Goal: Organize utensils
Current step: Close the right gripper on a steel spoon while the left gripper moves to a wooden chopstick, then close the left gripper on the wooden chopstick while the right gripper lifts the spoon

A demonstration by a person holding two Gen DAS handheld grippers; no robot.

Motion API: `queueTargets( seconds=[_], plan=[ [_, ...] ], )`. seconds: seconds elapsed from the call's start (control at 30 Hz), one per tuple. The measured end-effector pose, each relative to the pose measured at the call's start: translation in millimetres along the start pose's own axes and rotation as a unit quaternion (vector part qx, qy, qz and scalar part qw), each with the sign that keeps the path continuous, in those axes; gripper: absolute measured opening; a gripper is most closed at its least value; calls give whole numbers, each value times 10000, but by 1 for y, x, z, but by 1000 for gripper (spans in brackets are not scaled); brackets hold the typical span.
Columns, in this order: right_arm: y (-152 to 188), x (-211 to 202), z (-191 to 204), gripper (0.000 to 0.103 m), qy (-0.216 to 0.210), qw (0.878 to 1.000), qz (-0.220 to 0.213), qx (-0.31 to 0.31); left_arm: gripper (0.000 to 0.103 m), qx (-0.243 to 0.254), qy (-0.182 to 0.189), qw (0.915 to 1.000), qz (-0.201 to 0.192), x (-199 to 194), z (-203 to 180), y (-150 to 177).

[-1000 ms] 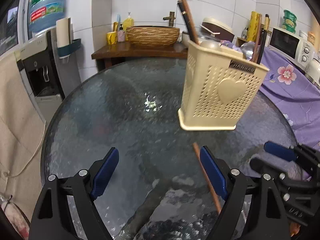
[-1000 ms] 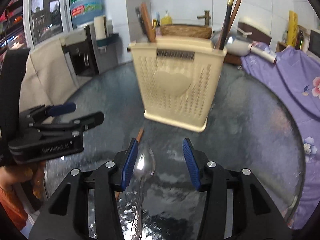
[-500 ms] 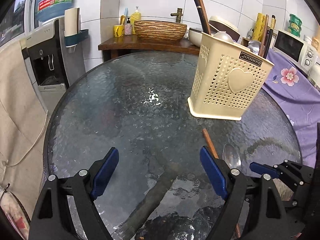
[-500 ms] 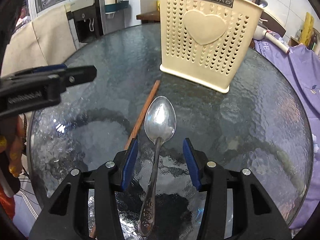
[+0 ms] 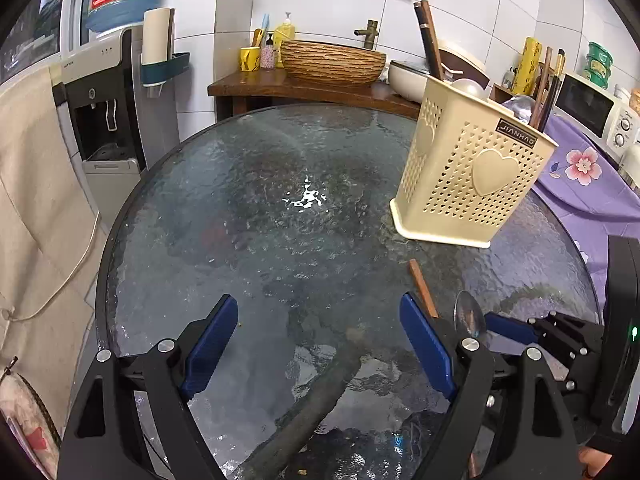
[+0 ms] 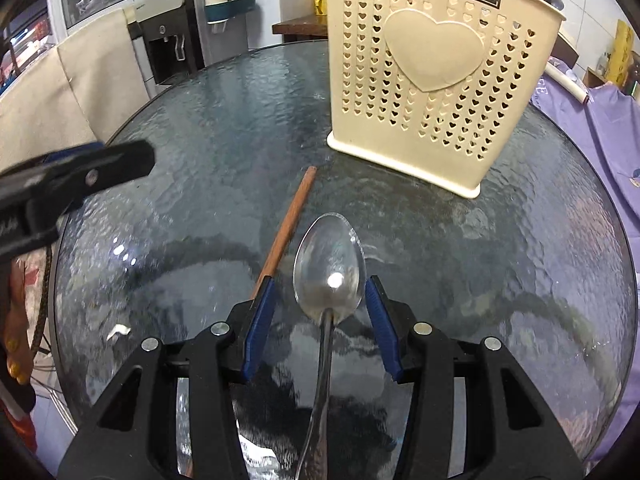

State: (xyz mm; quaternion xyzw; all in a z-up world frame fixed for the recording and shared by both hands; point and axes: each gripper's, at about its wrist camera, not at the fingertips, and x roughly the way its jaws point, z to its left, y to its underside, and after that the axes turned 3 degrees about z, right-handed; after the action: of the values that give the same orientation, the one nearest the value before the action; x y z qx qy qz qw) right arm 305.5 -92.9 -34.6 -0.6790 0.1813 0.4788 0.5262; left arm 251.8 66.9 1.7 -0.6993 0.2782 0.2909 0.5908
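A metal spoon (image 6: 330,276) lies on the round glass table (image 6: 224,128), bowl toward the cream perforated utensil holder (image 6: 432,80). My right gripper (image 6: 316,304) is open and low over the table; the spoon's bowl sits between its blue pads, with a clear gap on the left side. A brown chopstick (image 6: 286,232) lies just left of the spoon, outside the left pad. My left gripper (image 5: 316,340) stands wide open over bare glass with nothing between its fingers. In the left wrist view, the spoon (image 5: 469,316) and chopstick (image 5: 422,286) are to its right. The holder (image 5: 468,176) has several utensils in it.
A water dispenser (image 5: 108,120) stands past the table's left edge. A wooden counter with a woven basket (image 5: 332,62) lies behind. Purple cloth (image 5: 580,184) and a microwave (image 5: 592,112) are to the right. A beige chair back (image 6: 60,92) stands at the left.
My right gripper has come down and forward along the spoon, so its pads now flank the bowl. The left gripper has shifted slightly sideways and stays open.
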Motion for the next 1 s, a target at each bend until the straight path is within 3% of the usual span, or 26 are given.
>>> queueTargets(
  seconds=[0.1,0.2,0.53,0.8,1.0],
  plan=[
    [-6,4,0,47,5,10000,6,29,81,-8,0,10000,39,3,0,2],
    [-11,6,0,38,21,10000,31,70,81,-23,43,9999,101,6,-2,3],
    [-2,0,-29,38,108,9990,-4,433,78,369,210,9985,339,21,-35,4],
    [3,-18,-79,38,237,9939,-156,1064,61,621,567,9939,720,43,-72,0],
    [12,-25,-89,38,258,9933,-195,1108,43,763,495,9910,985,63,-93,-2]
  ],
)
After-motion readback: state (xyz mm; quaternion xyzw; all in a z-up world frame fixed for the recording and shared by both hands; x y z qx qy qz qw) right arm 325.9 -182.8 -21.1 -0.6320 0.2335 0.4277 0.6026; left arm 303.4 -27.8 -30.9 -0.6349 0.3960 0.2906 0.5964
